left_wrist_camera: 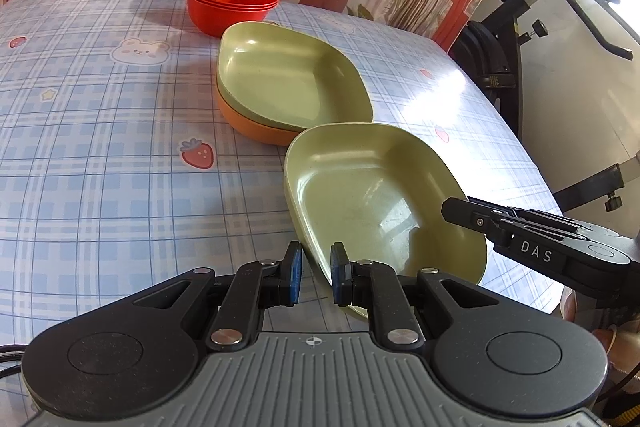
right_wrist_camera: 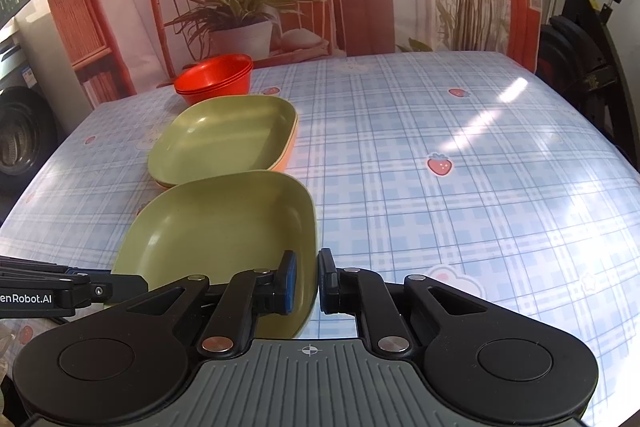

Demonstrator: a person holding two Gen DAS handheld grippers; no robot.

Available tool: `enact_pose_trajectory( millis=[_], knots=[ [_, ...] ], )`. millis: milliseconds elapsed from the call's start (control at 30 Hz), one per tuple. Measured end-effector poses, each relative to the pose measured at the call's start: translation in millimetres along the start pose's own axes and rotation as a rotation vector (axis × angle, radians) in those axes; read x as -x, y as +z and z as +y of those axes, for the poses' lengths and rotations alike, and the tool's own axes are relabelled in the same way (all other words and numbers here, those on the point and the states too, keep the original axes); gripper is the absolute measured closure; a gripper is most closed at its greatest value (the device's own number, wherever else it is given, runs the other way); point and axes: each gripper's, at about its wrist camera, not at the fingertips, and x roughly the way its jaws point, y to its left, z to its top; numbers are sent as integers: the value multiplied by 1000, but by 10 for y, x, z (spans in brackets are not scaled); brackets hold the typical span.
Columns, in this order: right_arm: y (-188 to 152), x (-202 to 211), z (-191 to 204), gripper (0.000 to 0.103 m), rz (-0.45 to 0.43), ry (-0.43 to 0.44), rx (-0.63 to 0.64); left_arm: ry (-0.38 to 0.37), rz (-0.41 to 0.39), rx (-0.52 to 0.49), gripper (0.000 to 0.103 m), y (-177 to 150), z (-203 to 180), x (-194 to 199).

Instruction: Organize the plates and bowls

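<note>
Loose green plate point(left_wrist_camera: 384, 195) sits on counter point(left_wrist_camera: 100, 147) just short of the green-on-orange stack point(left_wrist_camera: 288, 79). I have left tool point(left_wrist_camera: 316, 273) and right tool point(right_wrist_camera: 307, 281) straddling opposite rims, pads narrowly parted; actual clamping I cannot tell. Red bowls point(left_wrist_camera: 230, 1) nested beyond; path looks unobstructed.

Checked plastic-covered table point(left_wrist_camera: 100, 147) bears all dishes in one line running away from grippers. Nearest: single green rounded-square plastic plate point(left_wrist_camera: 380, 195), its rim between fingers of left gripper point(left_wrist_camera: 316, 277) on one side and right gripper point(right_wrist_camera: 307, 283) on opposite side. Just behind it: second green plate point(left_wrist_camera: 288, 75) nested on orange plate point(left_wrist_camera: 248, 125). Farthest: stack of red plastic bowls point(left_wrist_camera: 230, 3), just behind plate stack, near table's far edge.
</note>
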Motion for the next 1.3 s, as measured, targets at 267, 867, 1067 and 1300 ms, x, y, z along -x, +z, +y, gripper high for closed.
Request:
enact_pose_trajectory(
  millis=[267,867,1067,1300],
  knots=[
    [162,-4,18,92,-21,34,-43,18,-54,-36,87,146,23,108],
    [944,-652,91,93,-71,89,-144,54,-119,-97,87,1135,244,-67],
    [991,-870,166,93,-62,77,-134,89,-91,-118,87,1204,368,-288],
    [880,-1017,174,93,-24,53,-123,104,-58,-130,87,1146,441,-486]
  ],
)
